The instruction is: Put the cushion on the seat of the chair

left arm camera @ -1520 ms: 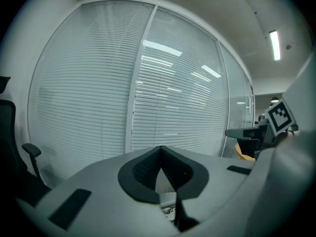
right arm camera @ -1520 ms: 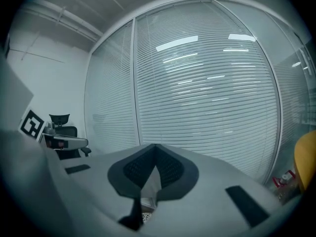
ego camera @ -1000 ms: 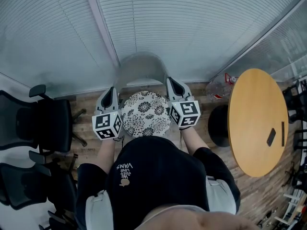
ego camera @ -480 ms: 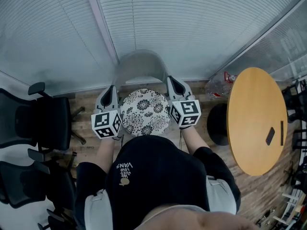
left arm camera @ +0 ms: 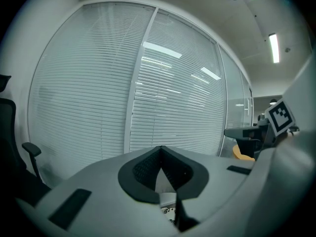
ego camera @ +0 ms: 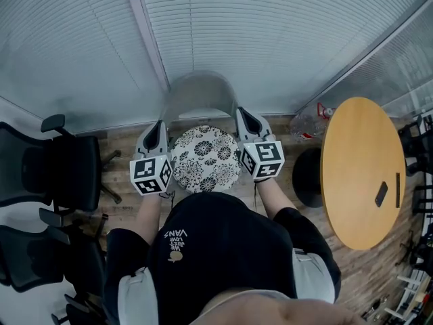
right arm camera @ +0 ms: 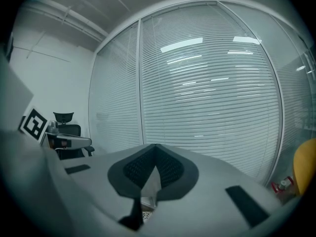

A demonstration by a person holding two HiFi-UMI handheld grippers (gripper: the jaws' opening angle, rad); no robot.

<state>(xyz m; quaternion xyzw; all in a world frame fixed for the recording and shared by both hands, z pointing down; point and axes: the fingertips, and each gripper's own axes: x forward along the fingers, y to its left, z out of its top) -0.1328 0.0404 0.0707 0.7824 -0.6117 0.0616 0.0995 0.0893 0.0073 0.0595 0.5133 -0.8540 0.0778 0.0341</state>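
Cushion (ego camera: 206, 159): one, round, black-and-white floral fabric, lying on the seat of the single grey curved-back chair (ego camera: 199, 93) at frame centre. The left gripper (ego camera: 157, 128) and right gripper (ego camera: 242, 116) flank it, each with jaws pressed together on nothing. Right: one round wooden table (ego camera: 362, 175). Left: two black office chairs (ego camera: 57, 175). Plank floor (ego camera: 122, 205); slatted blinds (ego camera: 270, 32) above.

The cushion (ego camera: 206, 159) sits over the seat of the chair (ego camera: 199, 95), in front of its backrest. The left gripper (ego camera: 159, 127) is just beside the cushion on its left and the right gripper (ego camera: 241, 115) just beside it on its right. Behind the chair stands a glass wall (ego camera: 270, 39) with blinds. To the chair's right is a round surface (ego camera: 358, 147) bearing a small flat object (ego camera: 382, 193), and to its left are two office chairs (ego camera: 54, 175).
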